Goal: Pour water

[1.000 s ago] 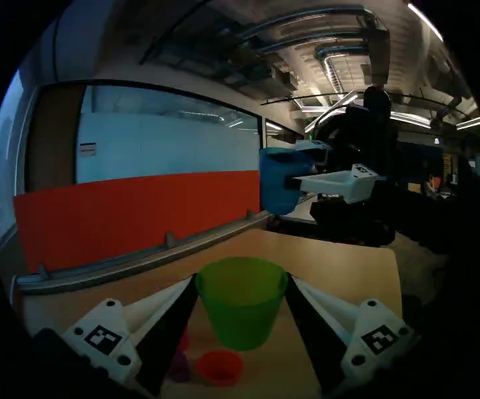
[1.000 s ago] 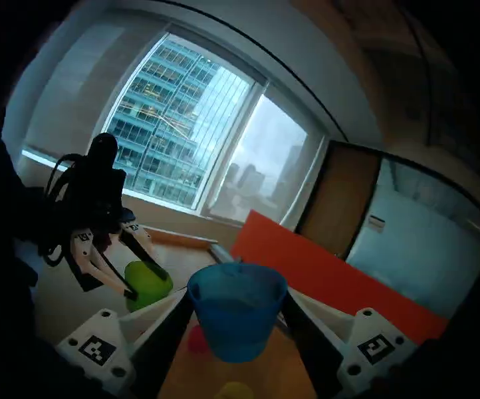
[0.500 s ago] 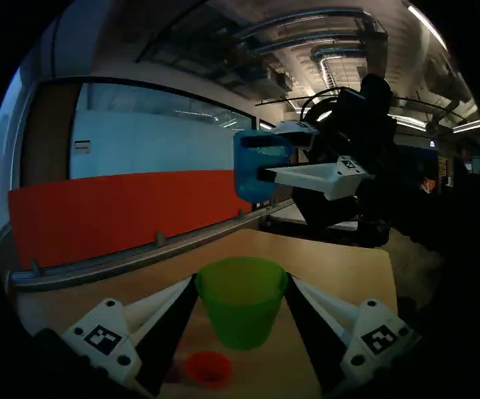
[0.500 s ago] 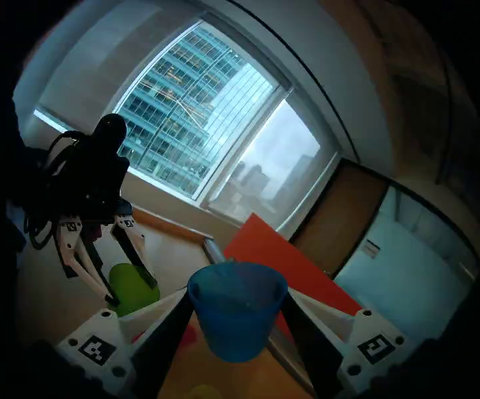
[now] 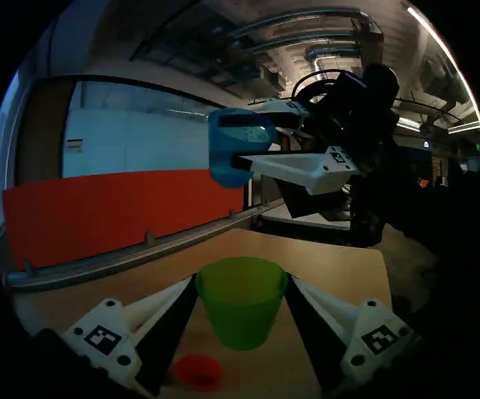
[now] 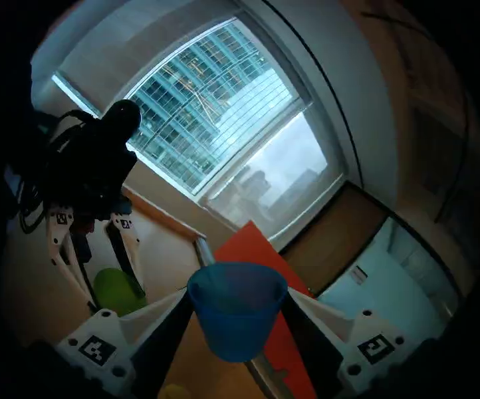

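Left gripper [image 5: 242, 282]: closed on the green cup [image 5: 241, 312], just above the counter [image 5: 336, 259].
Right gripper [image 6: 237, 292]: clamps the blue cup [image 6: 237, 319], raised higher.
Water: too dim to tell.
Left gripper view: red cup [image 5: 199, 370] on the counter.

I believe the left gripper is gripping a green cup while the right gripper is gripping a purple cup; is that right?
Not quite. The right gripper is gripping a blue cup, not a purple one, as the right gripper view shows. The left gripper is indeed gripping a green cup.
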Motion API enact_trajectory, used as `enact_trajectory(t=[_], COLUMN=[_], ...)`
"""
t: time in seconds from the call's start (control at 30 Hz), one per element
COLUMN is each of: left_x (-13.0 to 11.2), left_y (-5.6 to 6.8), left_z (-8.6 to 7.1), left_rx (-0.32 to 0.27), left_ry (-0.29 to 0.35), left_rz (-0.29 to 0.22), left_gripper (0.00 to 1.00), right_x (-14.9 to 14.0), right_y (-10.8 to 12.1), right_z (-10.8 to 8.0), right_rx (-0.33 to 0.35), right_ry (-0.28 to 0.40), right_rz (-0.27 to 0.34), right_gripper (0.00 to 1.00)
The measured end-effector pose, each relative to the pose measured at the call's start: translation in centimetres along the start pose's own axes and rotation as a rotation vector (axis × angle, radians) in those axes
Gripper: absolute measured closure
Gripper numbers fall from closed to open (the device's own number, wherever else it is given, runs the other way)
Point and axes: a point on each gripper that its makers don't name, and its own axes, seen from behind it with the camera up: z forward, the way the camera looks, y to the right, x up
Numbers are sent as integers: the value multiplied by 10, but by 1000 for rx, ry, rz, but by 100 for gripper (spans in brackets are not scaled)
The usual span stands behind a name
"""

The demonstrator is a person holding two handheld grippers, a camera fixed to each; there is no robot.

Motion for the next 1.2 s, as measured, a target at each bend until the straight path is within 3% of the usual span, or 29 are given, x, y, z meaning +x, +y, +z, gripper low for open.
enact_trajectory(t=[0.6,1.2], left_x=[3,9], left_y=[13,15], left_z=[8,12], left_rx=[-32,-41], left_ry=[-9,-4], left_rz=[43,44], left_gripper=[11,11], right_x=[4,4], right_y=[9,26], right_z=[7,8], right_rx=[-9,-47], right_ry=[-12,-25], right_rz=[-202,-303], right_gripper=[10,10])
